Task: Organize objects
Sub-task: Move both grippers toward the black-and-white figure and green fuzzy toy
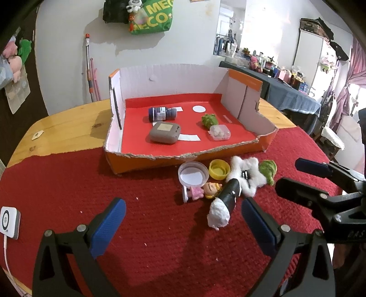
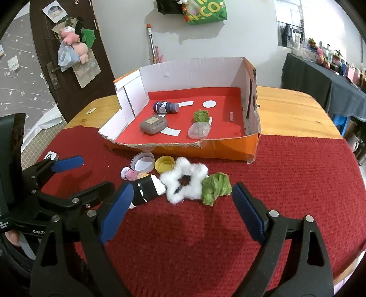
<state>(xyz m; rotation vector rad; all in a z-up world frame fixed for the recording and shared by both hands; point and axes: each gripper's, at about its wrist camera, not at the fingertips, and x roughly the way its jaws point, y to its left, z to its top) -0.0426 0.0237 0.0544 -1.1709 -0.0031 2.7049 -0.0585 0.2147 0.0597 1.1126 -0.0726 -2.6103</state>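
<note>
Both tongs point down at a slant over the red mat, side by side and near each other. Left tongs stand spread, nothing between the blue pads; just beyond the right-hand pad lies a black-and-white tube toy with a white fluffy end. Right tongs are spread too, pinching nothing — the white fluffy ring and a green woolly tuft lie on the mat just past their tips, touching each other.

Taking the torn orange cardboard box as landmark: right in front of its ragged front edge sit a clear round lid, a yellow cap and a small pink doll figure, all close together. Inside the box, on its red floor, lie a dark blue bottle on its side, a grey case, another green tuft and a small clear container, with white labels scattered among them.

Beneath the mat is a wooden bench — the box rests partly on it. Behind the box rises a white wall with a green bag hanging; to its left, a dark door hung with plush toys.
</note>
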